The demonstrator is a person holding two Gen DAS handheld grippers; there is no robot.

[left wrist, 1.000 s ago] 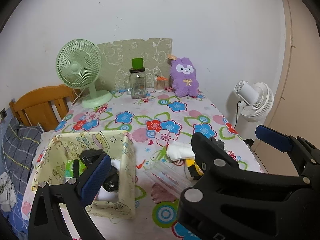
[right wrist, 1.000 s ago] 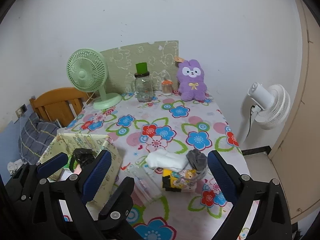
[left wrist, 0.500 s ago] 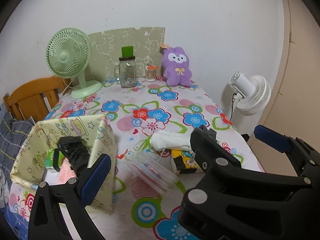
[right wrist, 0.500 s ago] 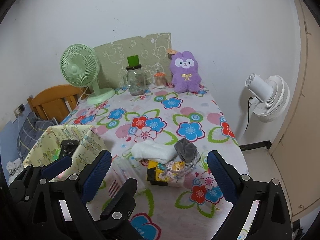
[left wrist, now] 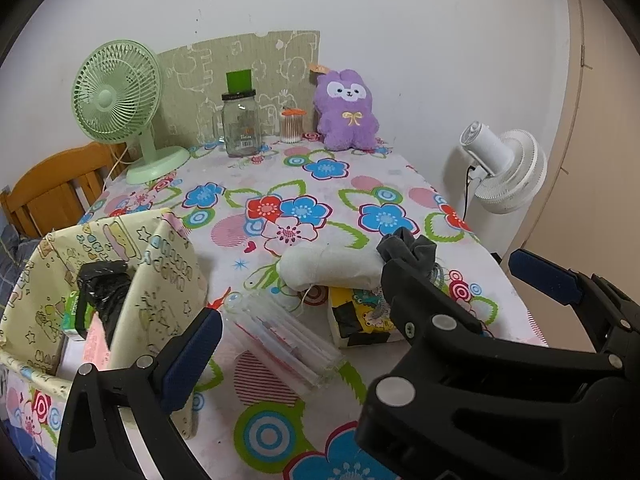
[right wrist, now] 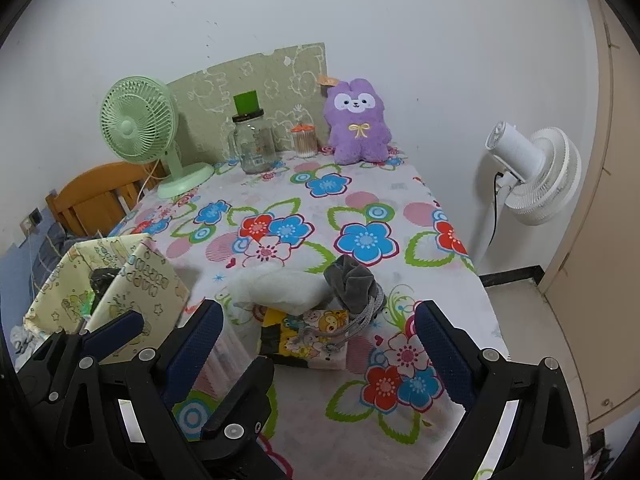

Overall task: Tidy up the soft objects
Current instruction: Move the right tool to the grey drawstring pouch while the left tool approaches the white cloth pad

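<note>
**Soft Things on the Flower Table**

A flowery tablecloth covers the table. The right claw is wide open, holding nothing. The white pillow and gray pouch lie just ahead, between its fingers. The left claw is open too, with the yellow box at its left.

**A small room with a floral table against a white wall**

The wall is plain white with a few small marks. A table with a bright flowered cloth stands against it. To the left a wooden chair sits beside the table, with blue checked fabric below it. To the right a white fan stands on a pole on the pale floor, its black cord hanging down. A dark skirting runs along the wall's foot. A beige door fills the far right. Light is even and soft.
</note>
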